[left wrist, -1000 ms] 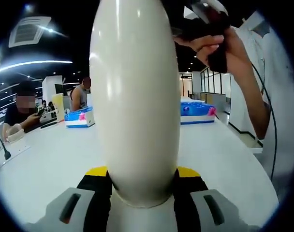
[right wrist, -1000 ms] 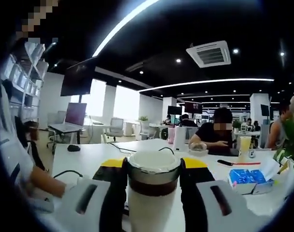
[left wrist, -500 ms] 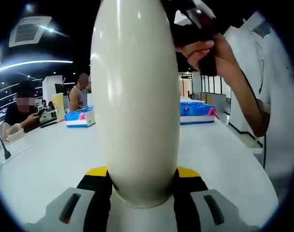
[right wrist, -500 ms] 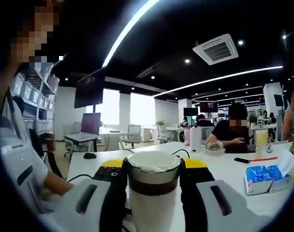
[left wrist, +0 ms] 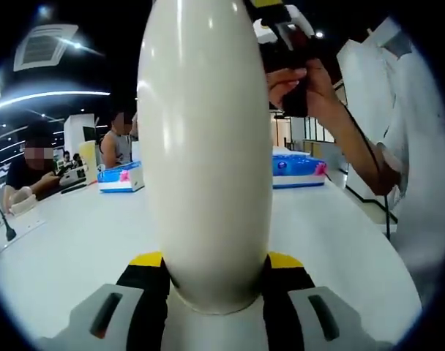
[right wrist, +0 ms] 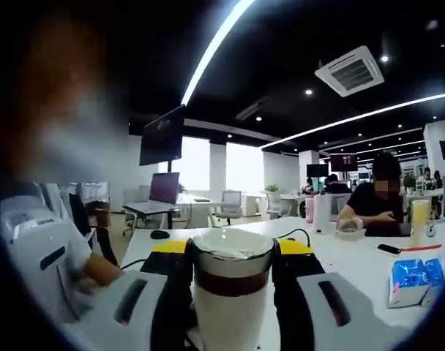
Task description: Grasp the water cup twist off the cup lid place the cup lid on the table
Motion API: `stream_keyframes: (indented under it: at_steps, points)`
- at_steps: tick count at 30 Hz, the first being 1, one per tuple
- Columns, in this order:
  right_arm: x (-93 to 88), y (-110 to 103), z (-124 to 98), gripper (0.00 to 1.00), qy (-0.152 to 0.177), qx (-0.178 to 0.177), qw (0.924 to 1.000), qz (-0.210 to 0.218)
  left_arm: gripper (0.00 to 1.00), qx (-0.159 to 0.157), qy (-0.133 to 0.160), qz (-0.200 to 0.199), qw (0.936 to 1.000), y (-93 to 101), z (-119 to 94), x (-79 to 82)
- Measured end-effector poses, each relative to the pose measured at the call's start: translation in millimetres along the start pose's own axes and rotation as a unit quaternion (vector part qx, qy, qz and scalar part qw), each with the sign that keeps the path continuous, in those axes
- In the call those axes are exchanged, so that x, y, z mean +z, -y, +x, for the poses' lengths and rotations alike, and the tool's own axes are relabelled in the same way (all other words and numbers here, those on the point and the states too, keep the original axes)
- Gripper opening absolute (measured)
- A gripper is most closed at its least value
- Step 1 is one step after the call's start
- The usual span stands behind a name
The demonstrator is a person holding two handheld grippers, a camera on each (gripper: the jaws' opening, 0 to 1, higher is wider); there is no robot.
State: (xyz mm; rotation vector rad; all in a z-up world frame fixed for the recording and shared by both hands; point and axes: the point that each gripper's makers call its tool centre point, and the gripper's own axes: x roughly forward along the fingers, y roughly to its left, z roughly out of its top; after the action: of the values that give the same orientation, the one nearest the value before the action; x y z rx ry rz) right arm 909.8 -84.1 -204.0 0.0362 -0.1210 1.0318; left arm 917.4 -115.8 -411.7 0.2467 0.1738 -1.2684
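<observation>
1. Clearly, the left claw [left wrist: 211, 274] was clamped on the water cup [left wrist: 204, 146], its two jaws pressed against the white body near its lower end, which seemed meant to keep the cup from turning.
2. The cup rose straight ahead of that claw along the line of the jaws, and it appeared to be held clear above the white table [left wrist: 83, 241] rather than standing on it.
3. Beyond the cup's far end and to the right, a hand [left wrist: 303, 80] gripped a dark tool, most likely the right claw reaching the top of the cup.
4. The right claw [right wrist: 232, 259] was closed on the cup lid [right wrist: 232, 245], one jaw on each side of its round rim, a grip that suited twisting.
5. Below the lid, between the jaws, sat a dark band and then the white body, so the lid looked to be seated on the cup and not yet off.
6. The table [right wrist: 354, 256] spread out past the right claw, offering open surface to its right for setting the lid down later.
7. A blue pack [right wrist: 411, 281] lay on the table off to that claw's right, well apart from the cup.
</observation>
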Motion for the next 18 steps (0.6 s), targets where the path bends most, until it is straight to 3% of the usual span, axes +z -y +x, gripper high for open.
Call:
stream_keyframes:
  at_steps: [10, 18]
  points:
    - [-4.9, -1.0, -0.7, 0.45, -0.005, 0.045, 0.9985, 0.032, 0.51, -0.001, 0.000, 0.000, 1.0000, -0.4, -0.1, -0.1]
    - [-2.9, -1.7, 2.2, 0.45, -0.007, 0.061, 0.9980, 0.017, 0.51, -0.001, 0.000, 0.000, 1.0000, -1.1, -0.3, 0.1]
